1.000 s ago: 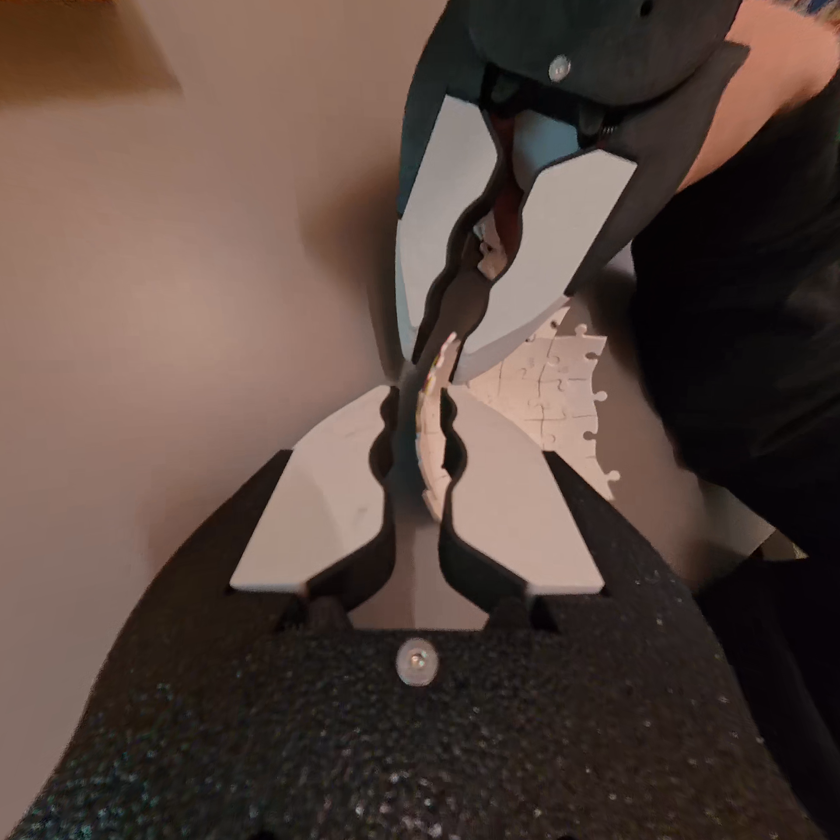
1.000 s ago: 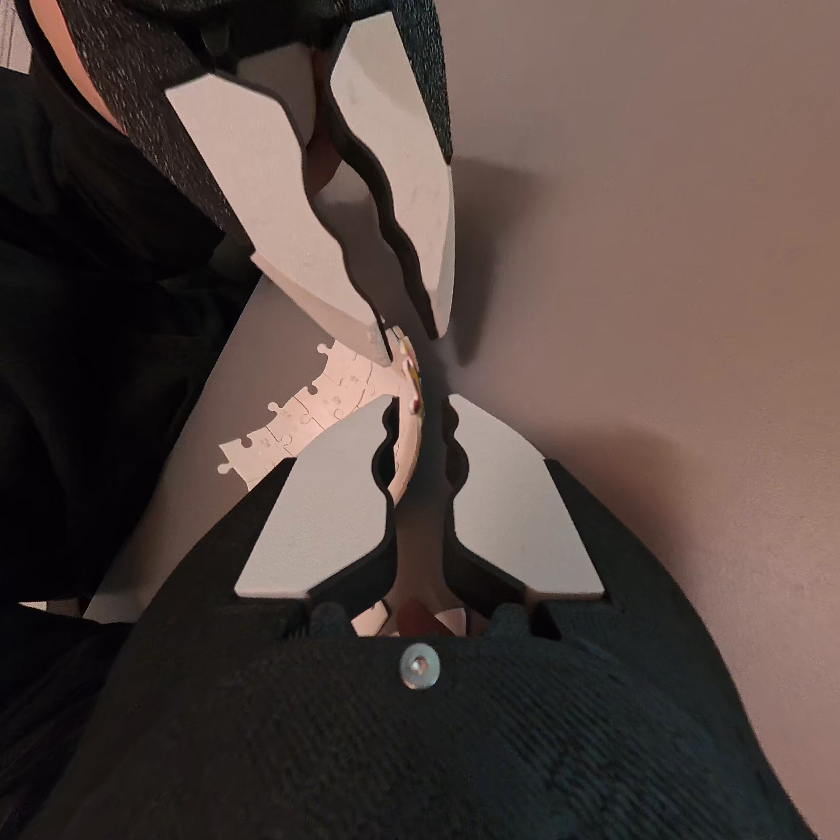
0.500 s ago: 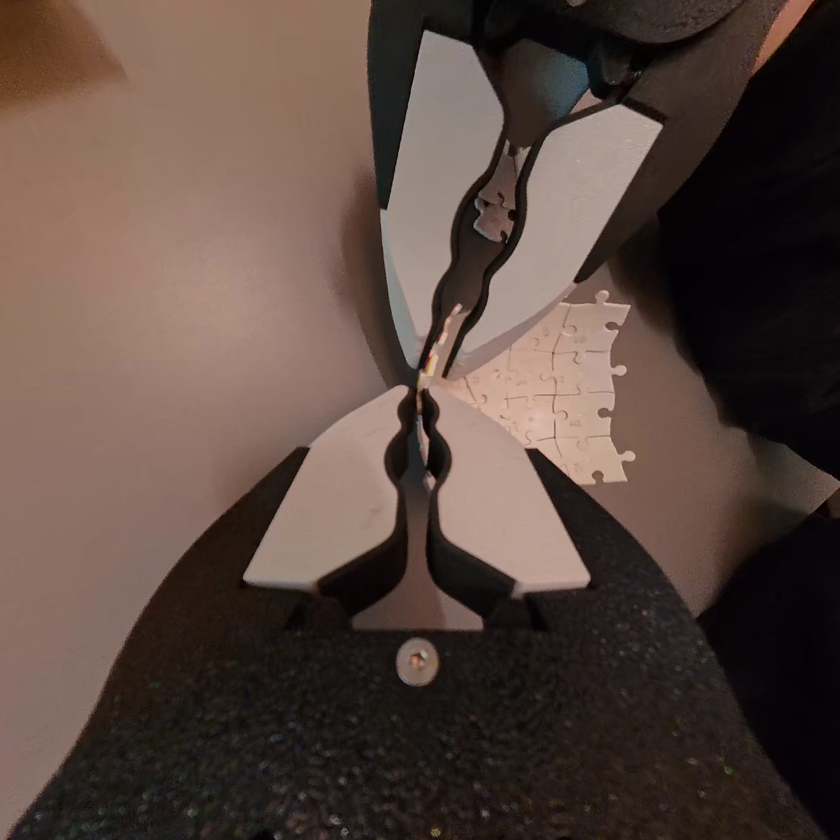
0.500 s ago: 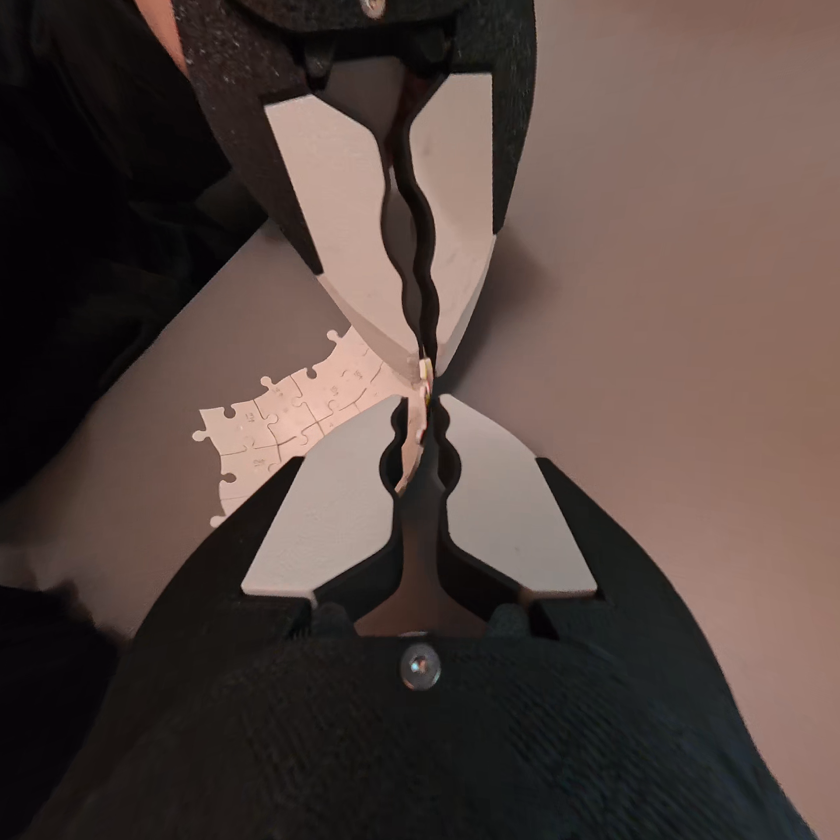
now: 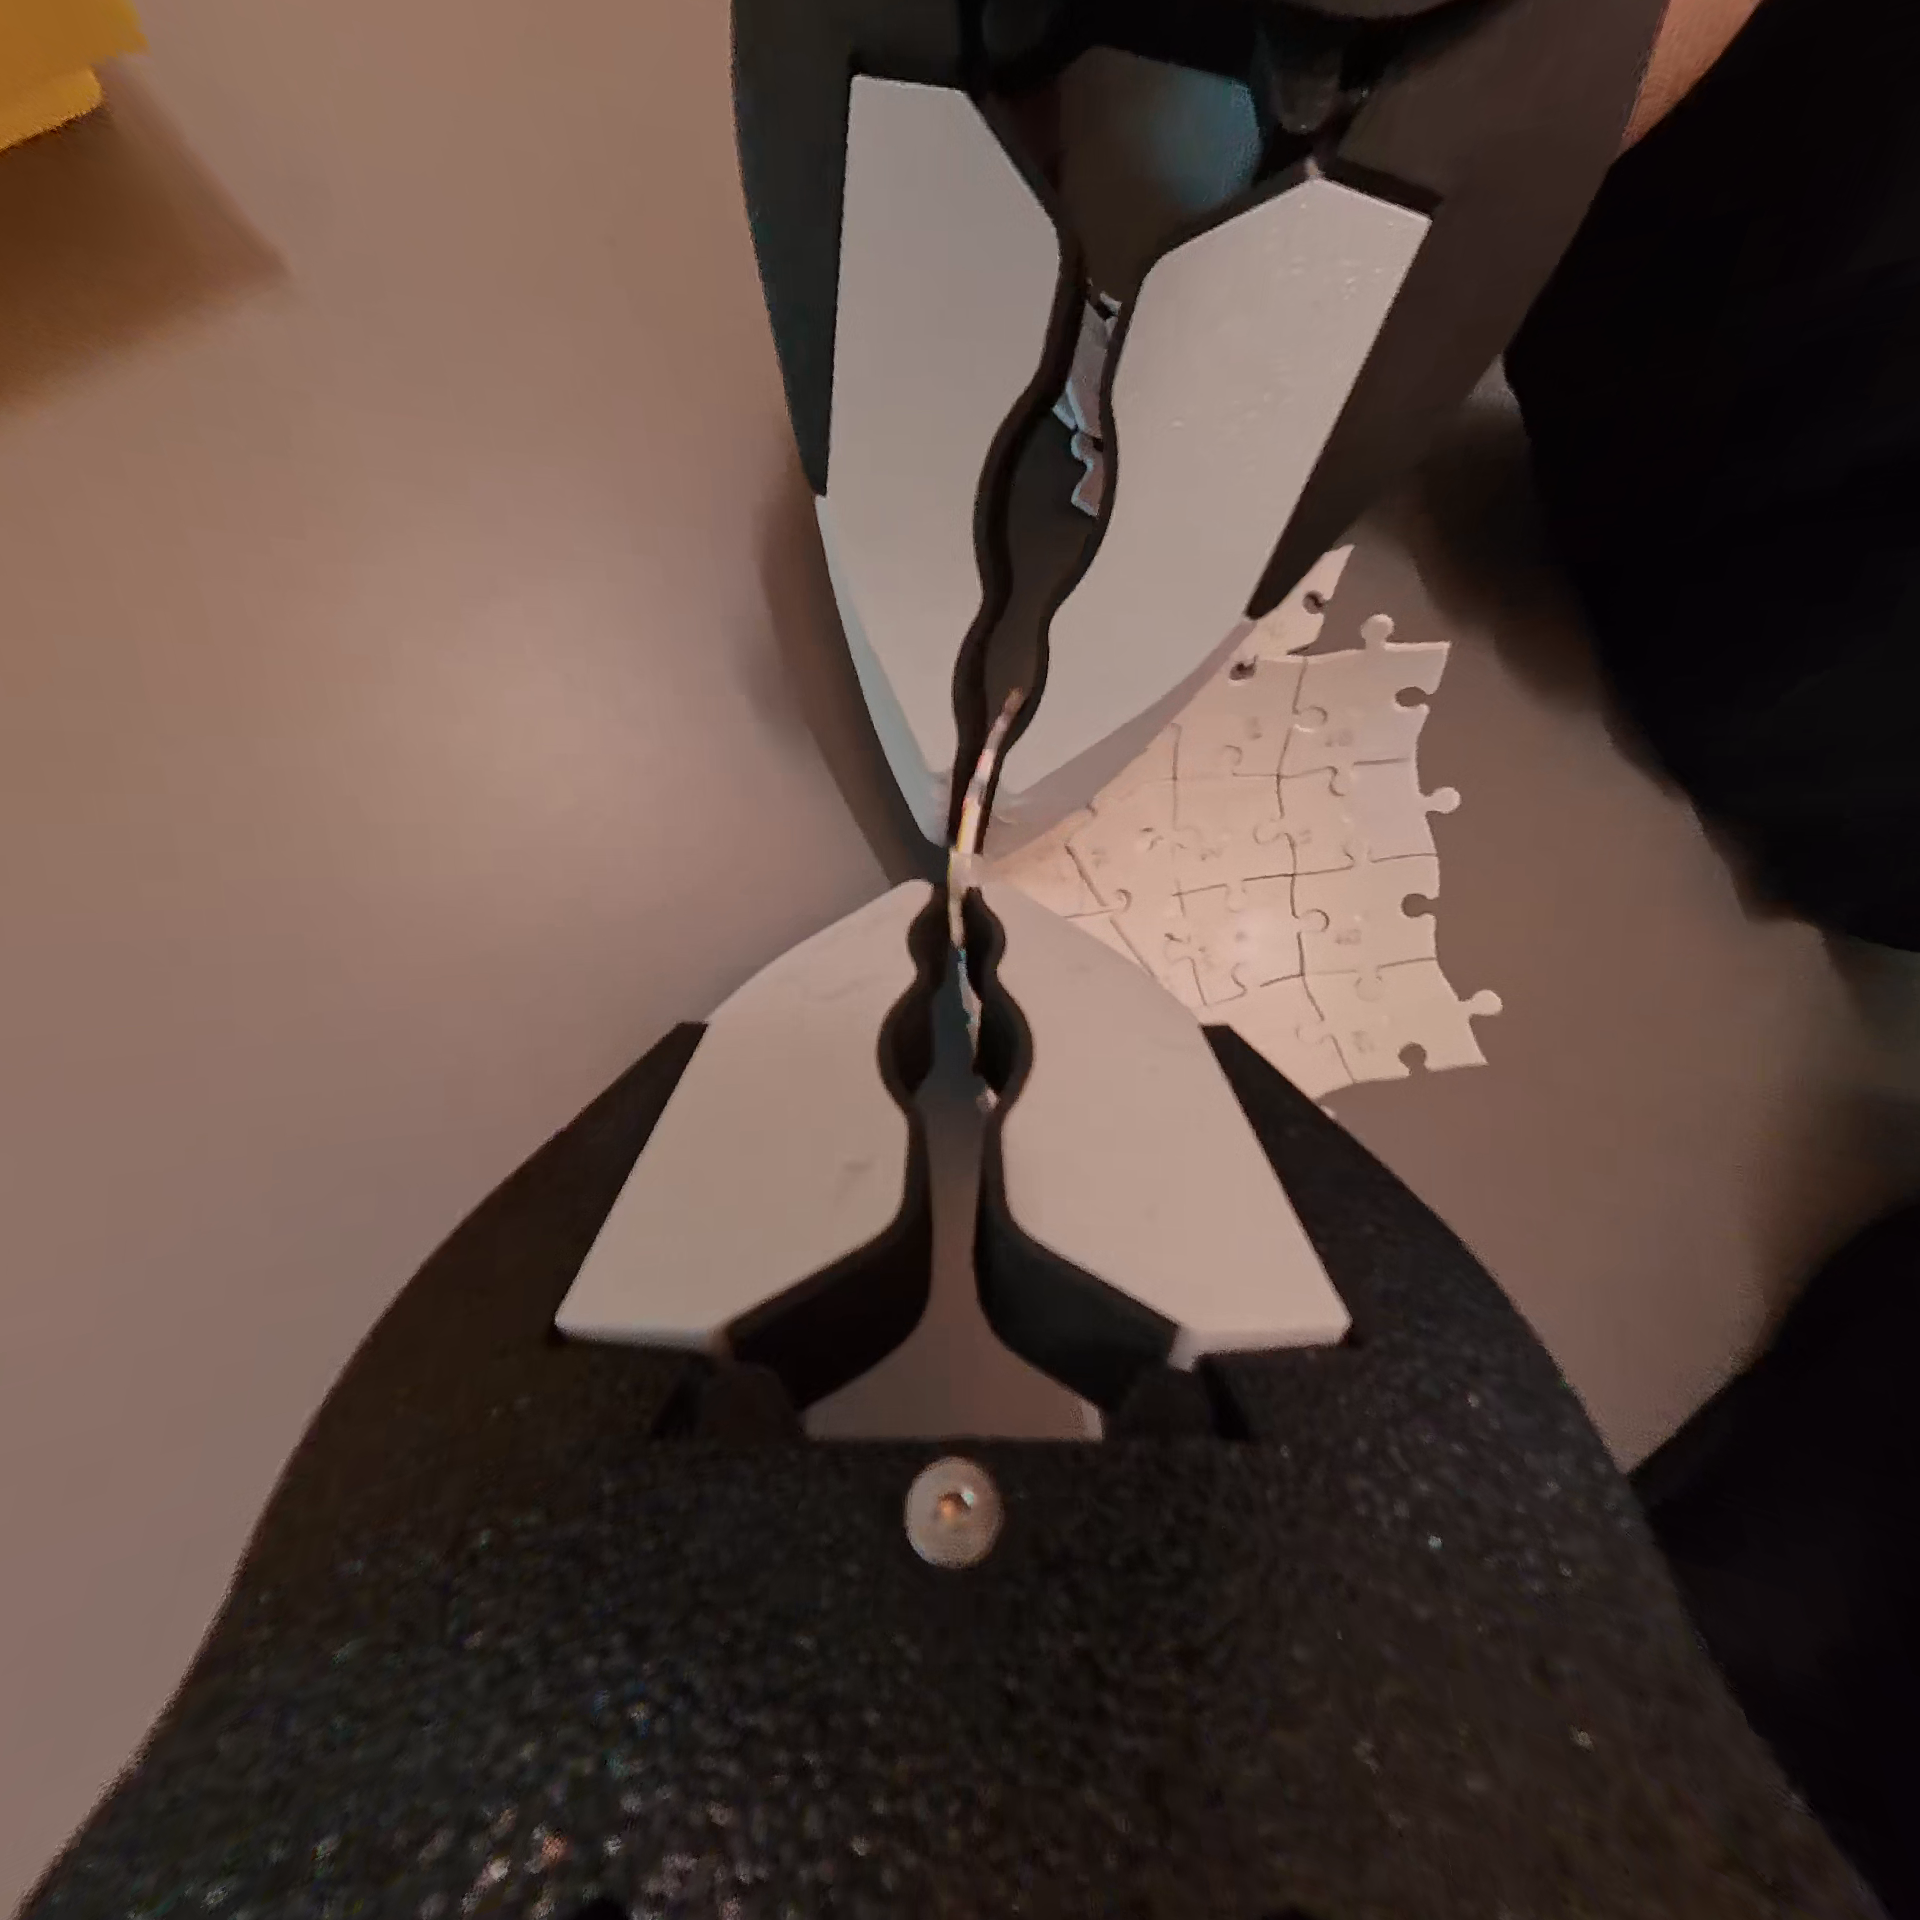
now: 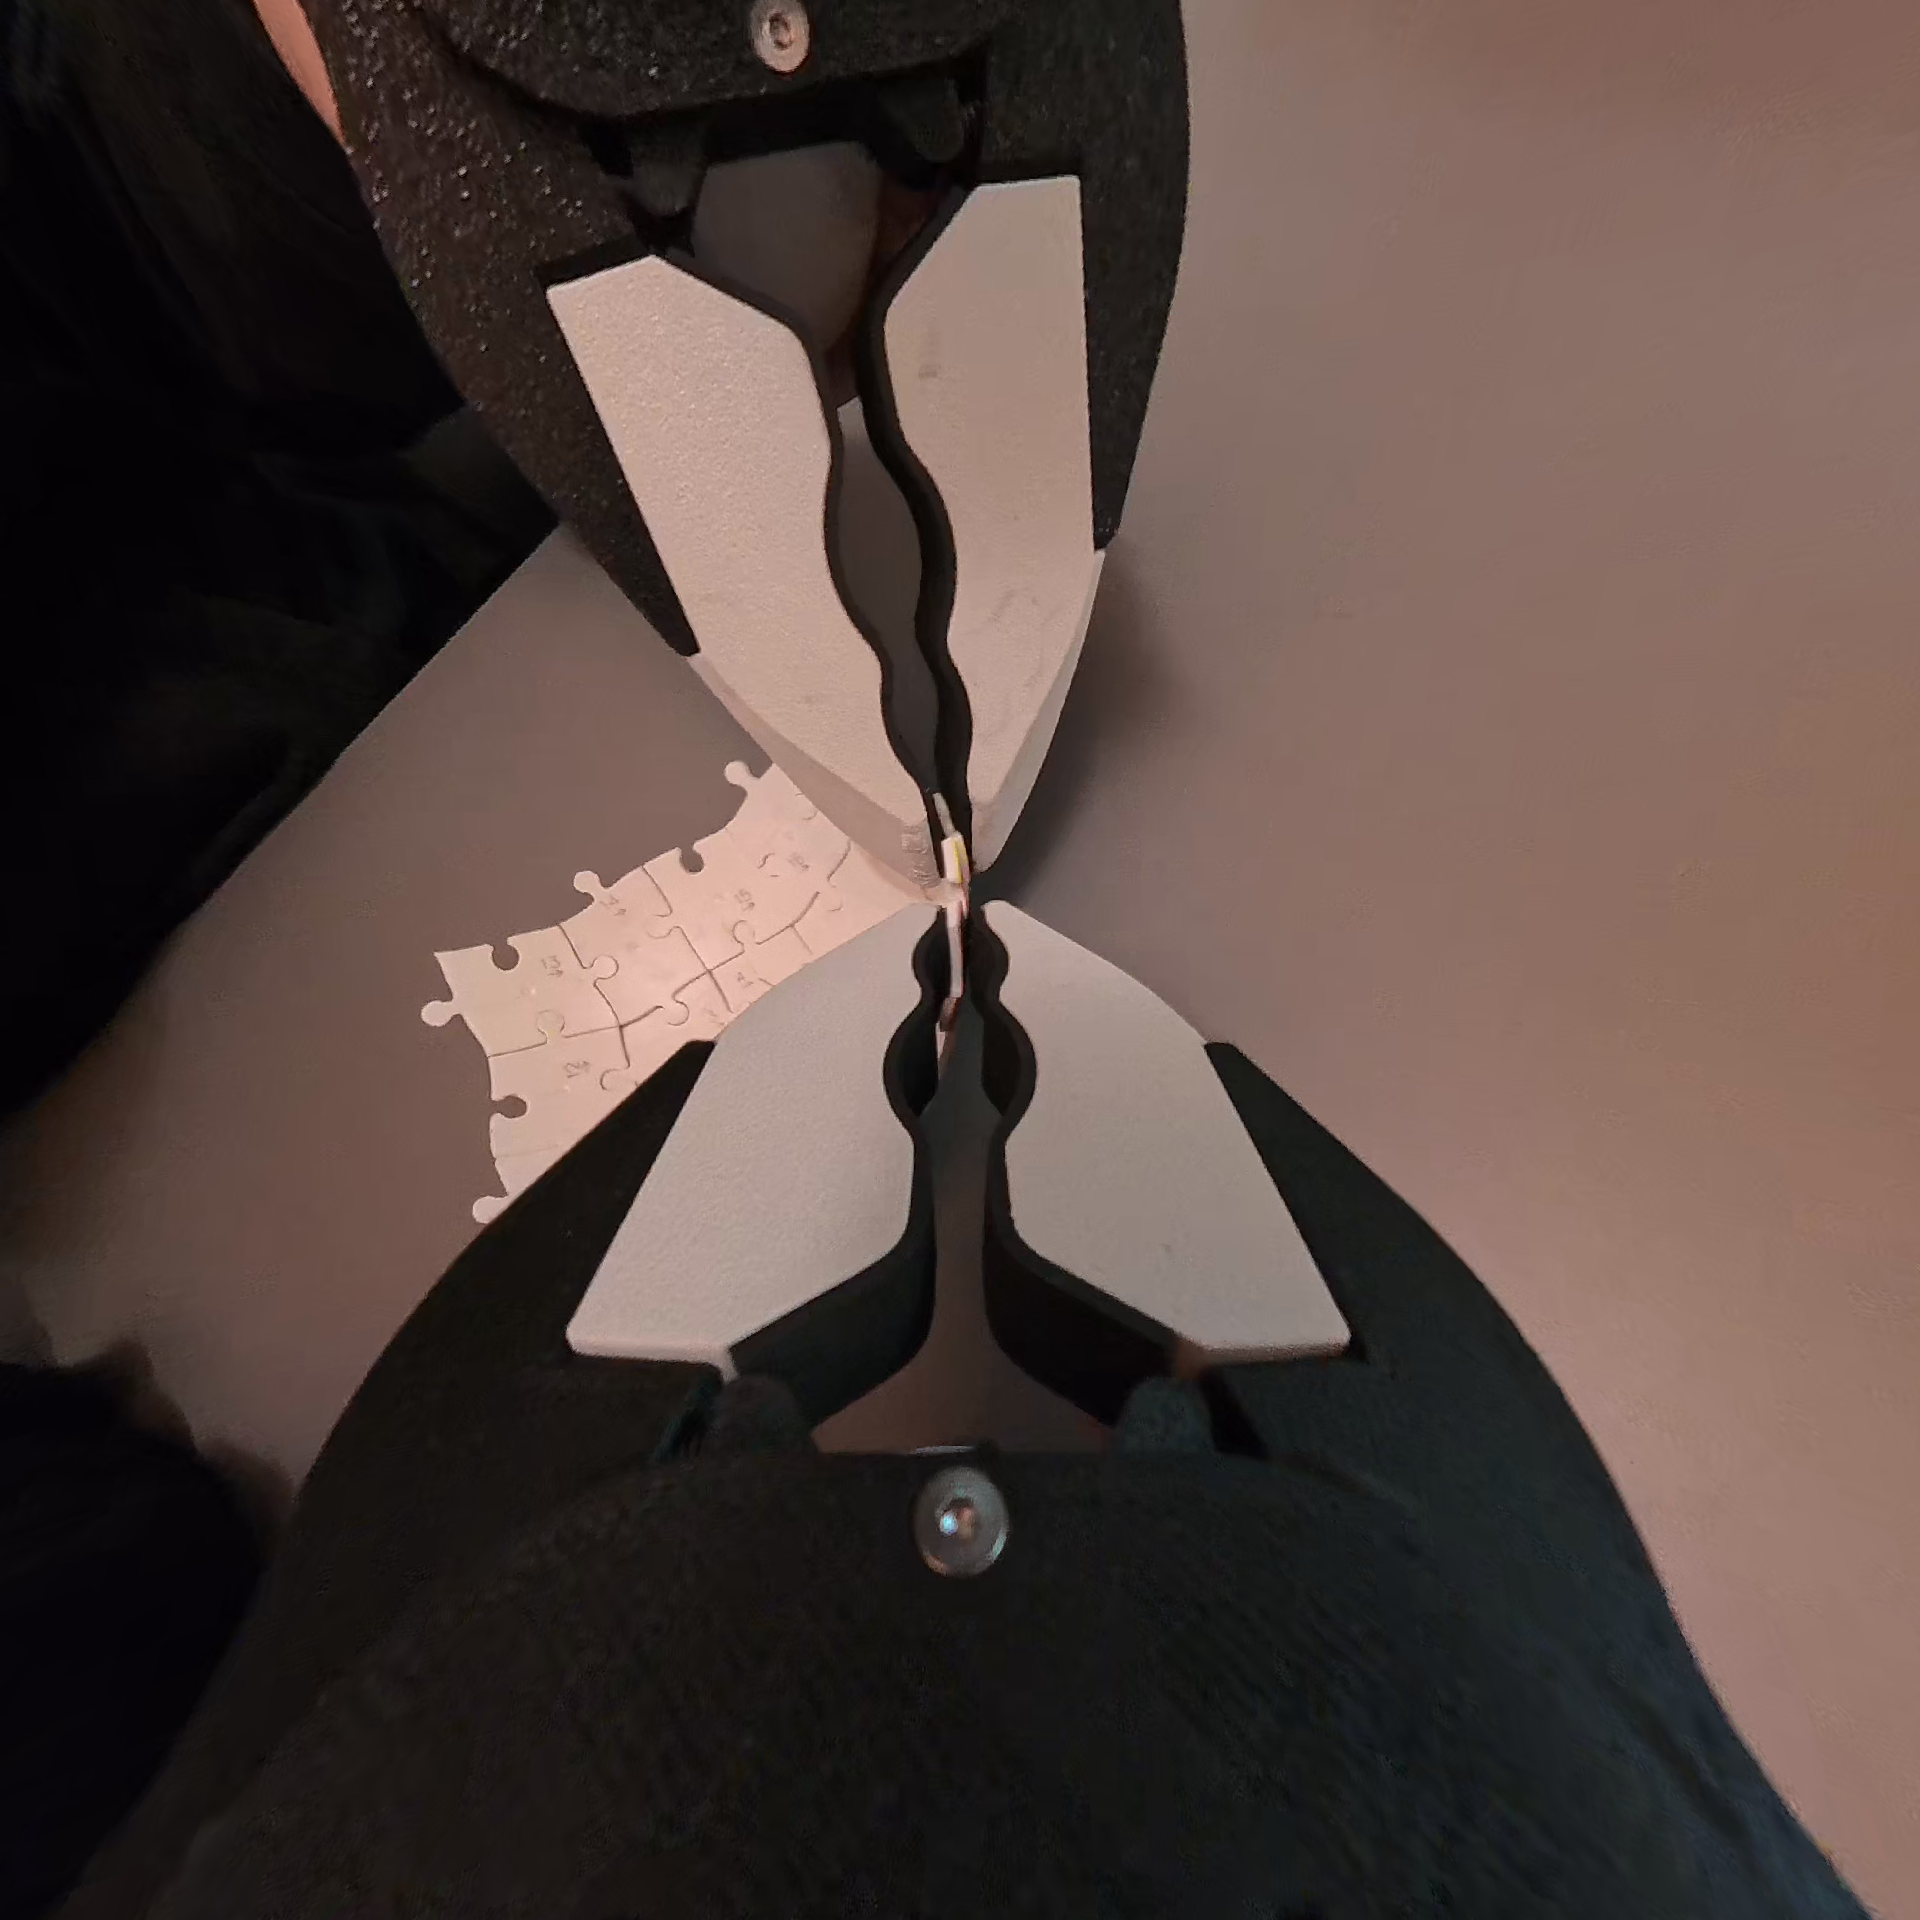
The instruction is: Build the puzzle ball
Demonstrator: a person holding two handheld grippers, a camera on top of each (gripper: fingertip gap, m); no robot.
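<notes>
A curved white section of joined puzzle pieces hangs in the air between my two grippers. It spreads out to the right in the left wrist view and to the left in the right wrist view. My left gripper is shut on one edge of it. My right gripper is shut on the same edge from the opposite side. The two sets of fingertips almost touch. The right gripper comes down from the top of the left wrist view, and the left gripper from the top of the right wrist view.
A plain grey-beige table lies under both grippers. A yellow object sits at its far left corner. A person's dark clothing fills the near side, also in the right wrist view. My two grippers' fingertips are within a few centimetres of each other.
Both grippers have closed tighter on the puzzle edge and lined up tip to tip. The puzzle section has swung so more of its flat face shows.
</notes>
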